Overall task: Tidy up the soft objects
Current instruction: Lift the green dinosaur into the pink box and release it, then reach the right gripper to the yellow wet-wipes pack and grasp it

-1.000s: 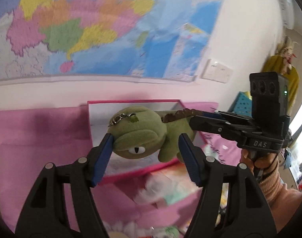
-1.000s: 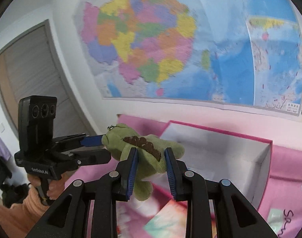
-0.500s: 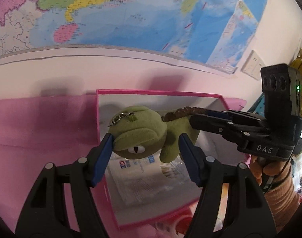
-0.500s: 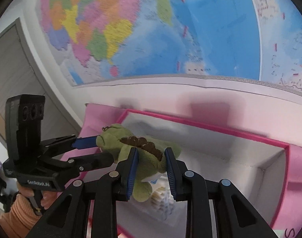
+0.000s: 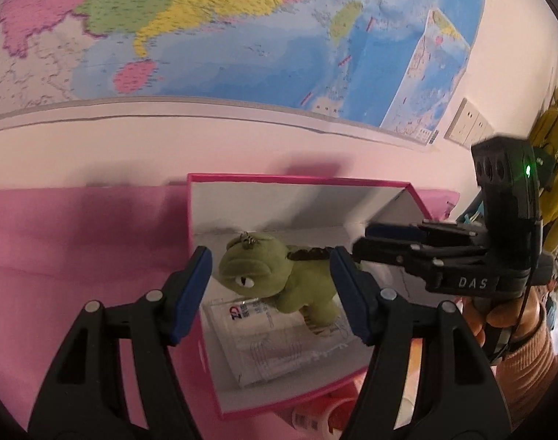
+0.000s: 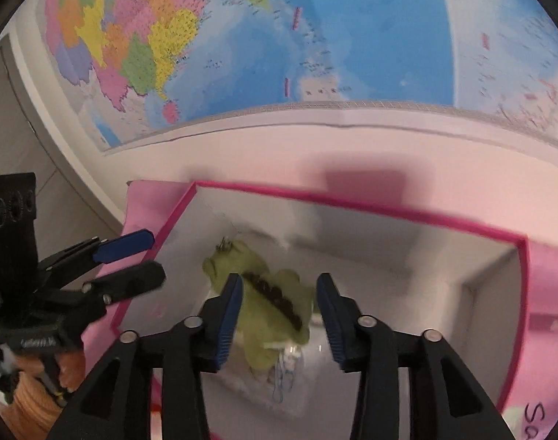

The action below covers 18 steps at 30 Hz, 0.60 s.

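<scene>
Two views: through your left gripper [image 5: 271,286], jaws spread, the green plush dinosaur [image 5: 279,278] lies inside the pink box [image 5: 297,183] on a plastic packet [image 5: 275,344]. Through your right gripper [image 6: 279,311], jaws just opening, the plush sits loose between them.

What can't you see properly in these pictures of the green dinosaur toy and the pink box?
- Green plush dinosaur: its tail end, hidden behind the left gripper's finger in the left wrist view.
- Clear plastic packet: its small print, too small to read; the toy covers part.
- Pink-rimmed cardboard box: its near edge, blocked by the right gripper.
- Wall map: blurred labels.
</scene>
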Each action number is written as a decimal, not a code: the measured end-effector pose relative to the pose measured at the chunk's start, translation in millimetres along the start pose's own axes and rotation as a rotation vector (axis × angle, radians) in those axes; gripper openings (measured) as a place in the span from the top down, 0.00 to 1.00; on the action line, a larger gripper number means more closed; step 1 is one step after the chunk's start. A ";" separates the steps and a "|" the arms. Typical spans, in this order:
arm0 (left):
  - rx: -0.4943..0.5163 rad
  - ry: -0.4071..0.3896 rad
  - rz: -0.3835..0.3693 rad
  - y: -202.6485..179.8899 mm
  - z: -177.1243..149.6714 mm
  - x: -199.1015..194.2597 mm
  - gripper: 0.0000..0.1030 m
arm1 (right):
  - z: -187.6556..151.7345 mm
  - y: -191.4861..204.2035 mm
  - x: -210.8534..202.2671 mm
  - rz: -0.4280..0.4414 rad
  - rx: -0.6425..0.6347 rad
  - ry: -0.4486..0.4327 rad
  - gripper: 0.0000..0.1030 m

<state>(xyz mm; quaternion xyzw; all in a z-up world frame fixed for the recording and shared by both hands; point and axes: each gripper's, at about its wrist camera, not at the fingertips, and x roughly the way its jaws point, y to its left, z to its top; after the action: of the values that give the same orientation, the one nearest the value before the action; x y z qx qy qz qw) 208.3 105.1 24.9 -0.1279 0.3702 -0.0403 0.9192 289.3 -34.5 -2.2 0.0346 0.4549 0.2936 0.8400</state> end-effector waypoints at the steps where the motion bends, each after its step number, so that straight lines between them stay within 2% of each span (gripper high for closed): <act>1: -0.009 -0.007 -0.009 0.9 -1.0 -4.2 0.34 | -1.9 0.2 -1.3 0.006 -0.006 0.007 0.58; 5: -0.024 -0.043 -0.035 0.3 -9.4 -30.6 0.34 | -14.4 1.4 -11.2 0.021 -0.006 0.018 0.58; 11: 0.005 -0.120 -0.108 -15.6 -33.3 -87.6 0.34 | -42.7 8.6 -61.9 0.095 -0.020 -0.039 0.57; 16: 0.087 -0.116 -0.167 -46.8 -60.1 -113.0 0.30 | -65.8 20.4 -111.9 0.158 -0.035 -0.102 0.51; 18: 0.124 -0.091 -0.201 -62.6 -74.2 -115.5 0.30 | -76.8 25.3 -125.5 0.164 -0.045 -0.113 0.50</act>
<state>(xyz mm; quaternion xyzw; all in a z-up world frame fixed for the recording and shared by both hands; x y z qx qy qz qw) 74.9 49.0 67.5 -0.1087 0.3101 -0.1493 0.9326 165.4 -95.5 54.6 0.0694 0.3959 0.3690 0.8380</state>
